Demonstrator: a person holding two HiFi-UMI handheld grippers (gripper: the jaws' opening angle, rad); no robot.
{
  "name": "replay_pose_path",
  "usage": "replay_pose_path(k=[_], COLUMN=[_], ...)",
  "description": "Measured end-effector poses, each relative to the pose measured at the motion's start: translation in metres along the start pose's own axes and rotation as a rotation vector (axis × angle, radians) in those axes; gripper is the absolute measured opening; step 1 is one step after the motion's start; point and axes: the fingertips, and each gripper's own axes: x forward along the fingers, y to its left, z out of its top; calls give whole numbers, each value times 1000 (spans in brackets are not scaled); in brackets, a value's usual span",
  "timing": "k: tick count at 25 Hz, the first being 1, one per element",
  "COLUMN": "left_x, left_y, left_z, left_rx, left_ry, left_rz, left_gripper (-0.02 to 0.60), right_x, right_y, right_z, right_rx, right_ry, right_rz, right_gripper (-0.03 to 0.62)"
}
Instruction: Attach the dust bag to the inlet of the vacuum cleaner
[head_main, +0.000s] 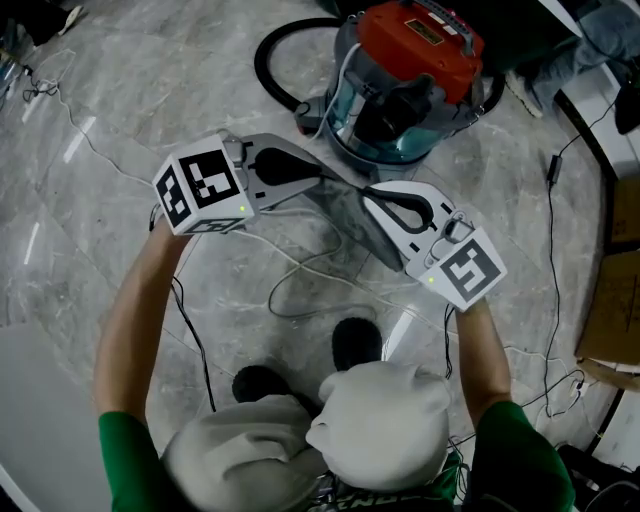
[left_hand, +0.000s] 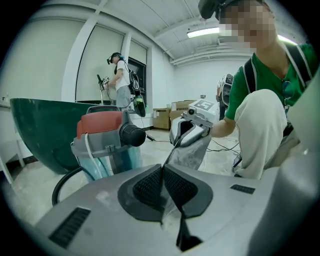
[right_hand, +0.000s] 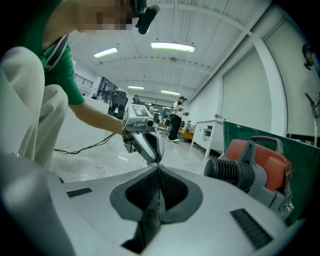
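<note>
The vacuum cleaner (head_main: 405, 85) has a red lid and a clear teal drum, and stands on the marble floor ahead of me. Its black inlet (left_hand: 132, 135) sticks out of the side of the drum and also shows in the right gripper view (right_hand: 226, 173). A thin grey dust bag (head_main: 345, 215) is stretched between both grippers, a little in front of the vacuum. My left gripper (head_main: 322, 178) is shut on one edge of the bag (left_hand: 192, 152). My right gripper (head_main: 367, 197) is shut on the opposite edge (right_hand: 150, 215). The two sets of jaws face each other.
A black hose (head_main: 272, 60) loops behind the vacuum. Thin cables (head_main: 300, 270) trail across the floor under the grippers, near my shoes (head_main: 355, 340). A cardboard box (head_main: 610, 300) lies at the right. Another person (left_hand: 120, 75) stands far back; a green panel (left_hand: 40, 125) is behind the vacuum.
</note>
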Motion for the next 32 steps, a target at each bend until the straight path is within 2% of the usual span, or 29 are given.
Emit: replay_pose_path(k=[7, 15, 22, 28, 32], left_x=[-1, -1, 2, 2, 10], left_y=[12, 22, 37, 59, 67], left_z=[6, 18, 30, 55, 69], left_rx=[45, 63, 75, 110, 132], left_ry=[23, 9, -2, -11, -4], left_rz=[38, 58, 81, 112, 132], left_gripper=[12, 11, 11, 11, 11], right_x=[3, 1, -2, -6, -15], right_y=[-13, -28, -44, -64, -77], right_z=[5, 8, 13, 26, 23], right_rx=[12, 43, 48, 70, 71], right_ry=[-24, -27, -27, -55, -28], right_rz=[-29, -60, -113, -179, -215], right_gripper=[14, 14, 14, 14, 14])
